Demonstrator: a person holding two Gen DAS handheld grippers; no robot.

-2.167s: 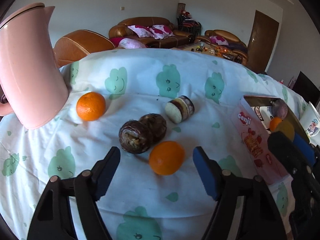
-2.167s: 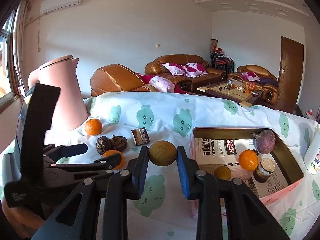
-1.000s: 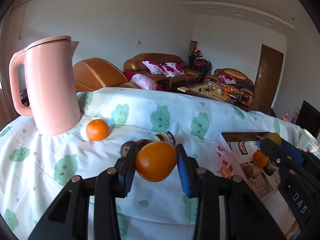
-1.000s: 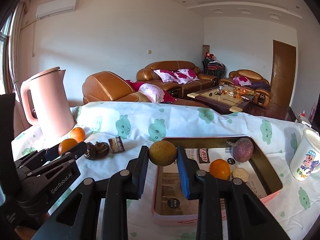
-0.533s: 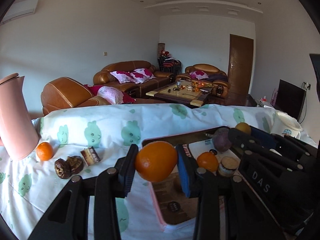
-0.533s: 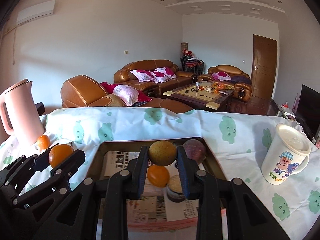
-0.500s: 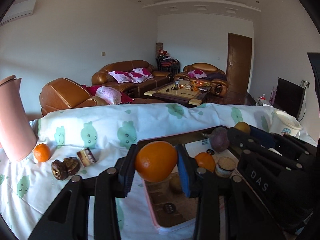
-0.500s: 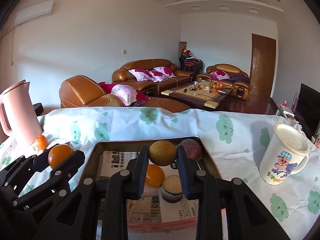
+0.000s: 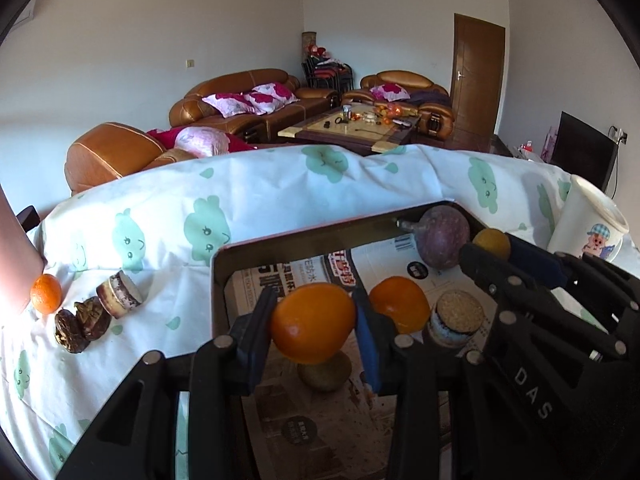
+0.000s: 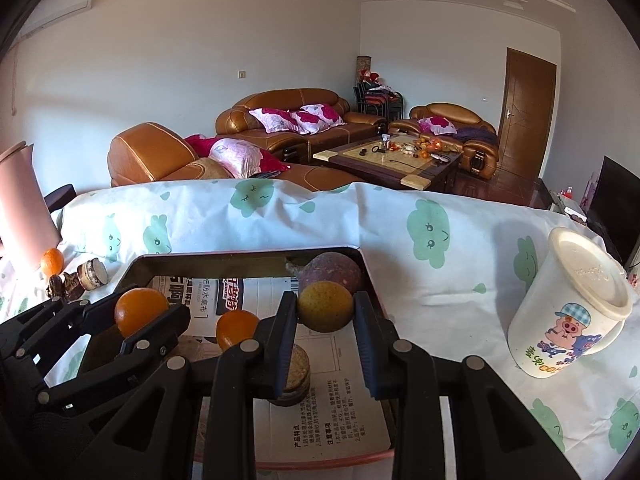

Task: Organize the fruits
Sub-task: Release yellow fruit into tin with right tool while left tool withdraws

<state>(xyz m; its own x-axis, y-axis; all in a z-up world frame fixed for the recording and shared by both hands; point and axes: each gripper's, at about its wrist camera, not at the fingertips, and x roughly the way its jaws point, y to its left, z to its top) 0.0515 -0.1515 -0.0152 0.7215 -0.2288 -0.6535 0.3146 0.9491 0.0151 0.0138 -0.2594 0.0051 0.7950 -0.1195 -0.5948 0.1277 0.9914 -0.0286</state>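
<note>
My left gripper (image 9: 314, 330) is shut on an orange (image 9: 313, 328) and holds it above the near left part of the paper-lined tray (image 9: 256, 245). My right gripper (image 10: 325, 314) is shut on a yellow-brown fruit (image 10: 326, 306) above the tray's (image 10: 240, 254) right side. In the tray lie another orange (image 9: 400, 309), a purple fruit (image 9: 444, 236), a cork-topped round piece (image 9: 456, 317) and a brownish fruit (image 9: 326, 374) under the held orange. On the cloth to the left are an orange (image 9: 46, 294), two dark wrinkled fruits (image 9: 82, 324) and a cut round piece (image 9: 120, 294).
A pink kettle (image 10: 22, 204) stands at the far left. A white cartoon cup (image 10: 572, 308) stands right of the tray. The table has a white cloth with green clouds (image 9: 208, 224). Sofas and a coffee table are behind.
My left gripper closed on an orange from the cloth, lifted it and carried it right over the tray. My right gripper carried its yellow-brown fruit over the tray too.
</note>
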